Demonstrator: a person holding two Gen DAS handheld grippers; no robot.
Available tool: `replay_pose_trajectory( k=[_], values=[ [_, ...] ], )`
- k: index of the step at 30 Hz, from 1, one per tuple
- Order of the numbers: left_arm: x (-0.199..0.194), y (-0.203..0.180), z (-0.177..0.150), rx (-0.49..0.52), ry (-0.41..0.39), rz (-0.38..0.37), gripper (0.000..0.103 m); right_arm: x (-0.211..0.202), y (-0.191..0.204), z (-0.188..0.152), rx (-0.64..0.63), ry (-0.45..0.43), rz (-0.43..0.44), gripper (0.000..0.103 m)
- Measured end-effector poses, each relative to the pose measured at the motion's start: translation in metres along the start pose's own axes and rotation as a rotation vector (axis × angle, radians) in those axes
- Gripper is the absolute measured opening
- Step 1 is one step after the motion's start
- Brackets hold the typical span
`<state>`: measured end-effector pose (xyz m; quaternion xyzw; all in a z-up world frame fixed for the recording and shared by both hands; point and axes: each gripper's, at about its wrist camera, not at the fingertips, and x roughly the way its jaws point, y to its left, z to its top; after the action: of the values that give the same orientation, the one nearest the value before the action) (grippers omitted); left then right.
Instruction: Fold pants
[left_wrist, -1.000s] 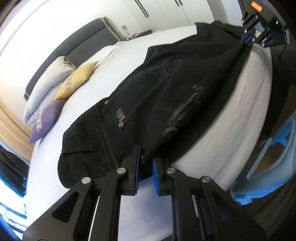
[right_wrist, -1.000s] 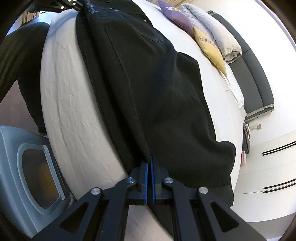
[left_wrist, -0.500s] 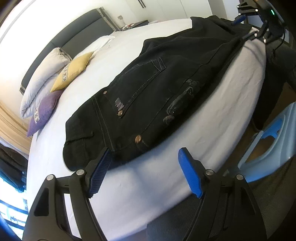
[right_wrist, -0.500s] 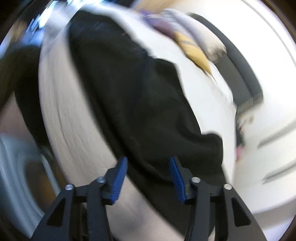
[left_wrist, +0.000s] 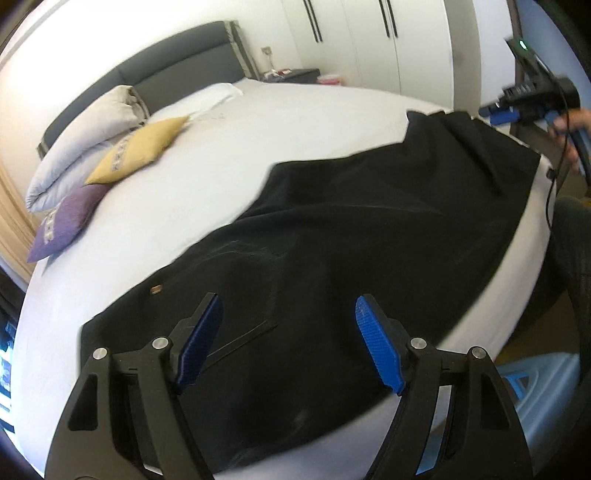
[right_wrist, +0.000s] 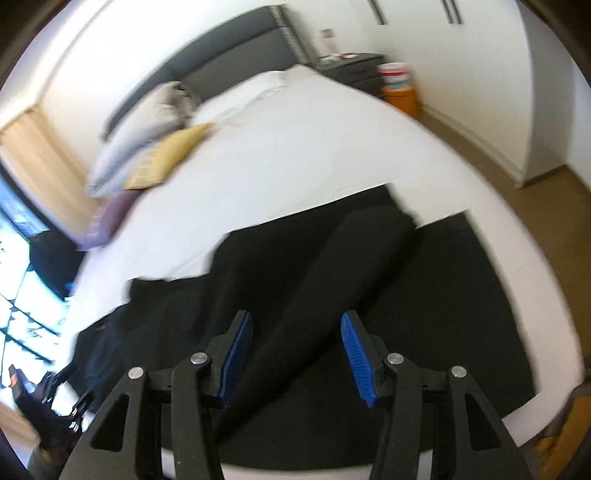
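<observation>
Black pants (left_wrist: 369, 221) lie flat along the near edge of the white bed (left_wrist: 258, 147), with a back pocket and a small rivet showing at the waist end. My left gripper (left_wrist: 287, 301) hovers open above that waist end, with nothing between its blue pads. In the right wrist view the pants (right_wrist: 369, 258) show a raised fold of leg running away from me. My right gripper (right_wrist: 295, 315) is open above the fold and apart from the cloth. The right gripper (left_wrist: 517, 110) also shows at the far leg end in the left wrist view, held by a hand (left_wrist: 576, 125).
Grey, yellow (left_wrist: 140, 155) and purple (left_wrist: 66, 225) pillows lean on the dark headboard (left_wrist: 177, 70). A nightstand (right_wrist: 351, 66) and an orange and white tub (right_wrist: 399, 85) stand beside the bed. A blue-grey plastic object (left_wrist: 535, 387) sits on the floor at the bed's edge.
Both grippers were shut on the pants' edge a second ago. They have let go, opened and risen above the cloth, and the right view has rolled round. The pants now lie on the bed.
</observation>
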<state>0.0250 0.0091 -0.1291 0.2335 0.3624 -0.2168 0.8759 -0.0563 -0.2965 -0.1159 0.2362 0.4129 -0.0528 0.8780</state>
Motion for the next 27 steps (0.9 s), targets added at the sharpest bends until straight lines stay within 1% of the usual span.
replay_pose_trajectory(
  k=[2, 7, 8, 10, 13, 14, 16, 17, 18, 19, 20, 21, 23, 25, 27],
  values=[
    [0.016, -0.007, 0.002, -0.006, 0.031, 0.009, 0.074, 0.008, 0.005, 0.014, -0.045, 0.004, -0.066, 0.054],
    [0.026, 0.01, 0.004, -0.108, 0.02, 0.021, 0.074, 0.03, 0.02, 0.048, -0.117, 0.016, -0.171, 0.054],
    [0.028, 0.013, 0.003, -0.125, 0.026, 0.023, 0.074, 0.039, 0.025, 0.054, -0.134, 0.027, -0.199, 0.056],
    [0.037, 0.019, -0.001, -0.163, 0.051, 0.02, 0.074, 0.068, 0.03, 0.064, -0.151, 0.106, -0.294, 0.058],
    [0.047, 0.021, -0.008, -0.193, 0.07, -0.001, 0.074, 0.1, 0.028, 0.064, -0.167, 0.213, -0.386, 0.058],
    [0.049, 0.019, -0.01, -0.193, 0.073, -0.007, 0.074, 0.106, 0.028, 0.062, -0.169, 0.227, -0.397, 0.058],
    [0.053, 0.014, -0.012, -0.183, 0.079, -0.009, 0.074, 0.113, 0.025, 0.055, -0.18, 0.233, -0.396, 0.057],
    [0.055, 0.012, -0.013, -0.181, 0.08, -0.008, 0.074, 0.112, 0.025, 0.053, -0.19, 0.223, -0.392, 0.047],
    [0.056, 0.011, -0.014, -0.181, 0.081, -0.006, 0.074, 0.11, 0.026, 0.05, -0.205, 0.211, -0.391, 0.026],
    [0.057, 0.011, -0.015, -0.185, 0.083, -0.007, 0.074, 0.106, 0.025, 0.048, -0.204, 0.204, -0.379, 0.017],
    [0.059, 0.011, -0.014, -0.192, 0.084, -0.009, 0.074, 0.099, 0.022, 0.047, -0.184, 0.19, -0.35, 0.011],
    [0.059, 0.012, -0.014, -0.196, 0.084, -0.01, 0.074, 0.092, 0.019, 0.045, -0.168, 0.174, -0.332, 0.007],
    [0.063, 0.012, -0.013, -0.199, 0.089, -0.007, 0.074, 0.075, 0.013, 0.043, -0.134, 0.123, -0.303, 0.006],
    [0.065, 0.012, -0.012, -0.203, 0.092, -0.003, 0.074, 0.064, 0.006, 0.039, -0.103, 0.091, -0.277, 0.005],
    [0.066, 0.011, -0.01, -0.207, 0.096, 0.001, 0.074, 0.045, -0.004, 0.035, -0.055, 0.04, -0.227, 0.005]
  ],
)
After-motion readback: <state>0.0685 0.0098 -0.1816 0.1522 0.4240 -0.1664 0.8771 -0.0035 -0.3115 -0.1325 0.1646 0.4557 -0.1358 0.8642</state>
